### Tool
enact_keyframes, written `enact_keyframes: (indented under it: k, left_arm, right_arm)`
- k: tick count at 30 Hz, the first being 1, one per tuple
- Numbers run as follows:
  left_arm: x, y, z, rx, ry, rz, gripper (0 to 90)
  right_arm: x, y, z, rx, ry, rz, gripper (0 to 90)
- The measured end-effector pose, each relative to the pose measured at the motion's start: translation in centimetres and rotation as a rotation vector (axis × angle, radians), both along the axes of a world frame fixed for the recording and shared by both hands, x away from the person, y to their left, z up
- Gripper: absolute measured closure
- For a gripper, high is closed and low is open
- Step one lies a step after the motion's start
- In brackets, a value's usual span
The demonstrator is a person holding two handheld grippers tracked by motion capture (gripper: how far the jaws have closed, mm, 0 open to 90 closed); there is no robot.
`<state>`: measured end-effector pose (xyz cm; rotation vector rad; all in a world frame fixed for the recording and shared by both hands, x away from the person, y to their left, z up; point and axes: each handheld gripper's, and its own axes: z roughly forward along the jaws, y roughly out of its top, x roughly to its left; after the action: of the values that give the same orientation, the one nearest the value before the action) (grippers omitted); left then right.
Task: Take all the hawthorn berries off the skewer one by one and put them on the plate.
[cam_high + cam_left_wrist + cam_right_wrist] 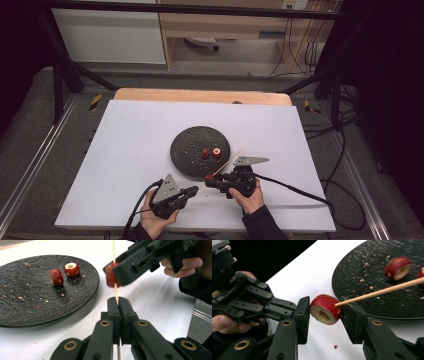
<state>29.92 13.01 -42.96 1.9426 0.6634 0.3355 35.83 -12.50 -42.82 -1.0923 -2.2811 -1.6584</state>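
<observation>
The left tongs (117, 312) clamp the skewer (114, 262), which runs up the frame's centre; the right tongs (325, 310) grip a fruit piece (325, 308) threaded on it, beside the plate (15, 302).

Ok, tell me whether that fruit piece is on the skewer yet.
On: the skewer runs through the fruit piece, clamped in the right gripper.

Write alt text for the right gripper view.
The right tongs clamp a red fruit piece threaded on a wooden skewer. Behind lie a black plate with another piece, and the left tongs.
</observation>
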Motion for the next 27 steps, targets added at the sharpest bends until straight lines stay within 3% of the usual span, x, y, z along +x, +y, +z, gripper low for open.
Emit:
enact_keyframes:
  k: [27]
  left_arm:
    - [-0.3,0.3,0.2,0.0,-0.007,-0.024,88.6]
  right_arm:
    - [0.9,-3.6,1.3,0.021,-0.043,-0.112,60.3]
